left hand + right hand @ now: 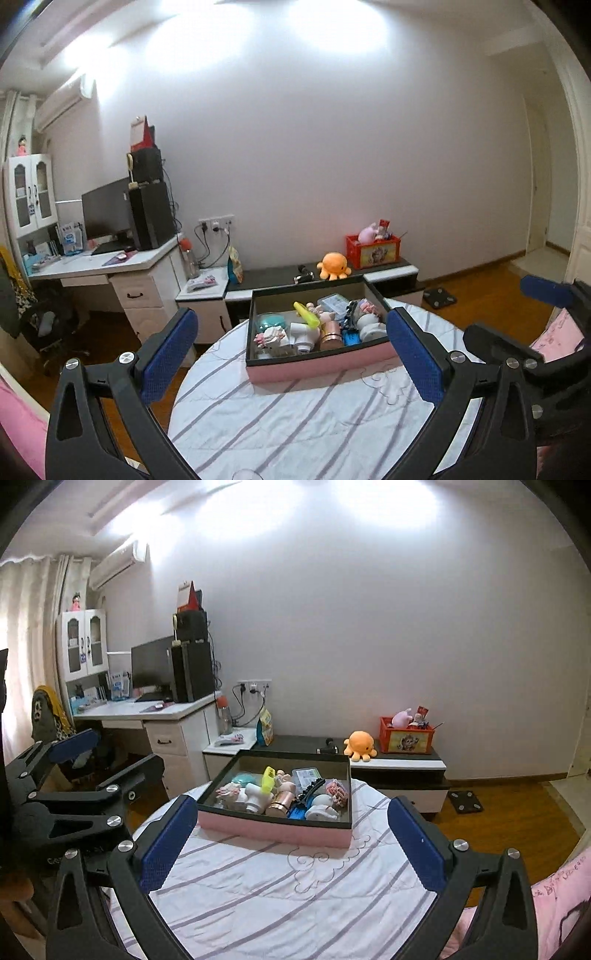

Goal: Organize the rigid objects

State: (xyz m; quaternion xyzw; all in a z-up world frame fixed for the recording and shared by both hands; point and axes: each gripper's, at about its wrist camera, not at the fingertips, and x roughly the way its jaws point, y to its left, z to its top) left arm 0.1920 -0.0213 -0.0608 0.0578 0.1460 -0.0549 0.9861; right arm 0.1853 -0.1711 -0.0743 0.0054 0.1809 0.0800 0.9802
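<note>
A shallow pink box (314,365) (273,827) with a dark rim sits at the far side of a round table under a white striped cloth (295,424) (295,904). It holds several small items, among them a yellow tube (307,314) (269,777), a copper cup (330,334) (279,805), white pieces and a blue piece (297,812). My left gripper (291,354) (127,747) hangs open above the near cloth, short of the box. My right gripper (291,842) (496,308) is beside it, jaws spread wide with nothing between them.
Behind the table runs a low black-and-white cabinet (399,766) with an orange octopus plush (360,744) and a red crate (406,734). A desk with a monitor (151,662) stands at the left. A scale (463,799) lies on the wooden floor. Pink fabric (561,897) lies at the right.
</note>
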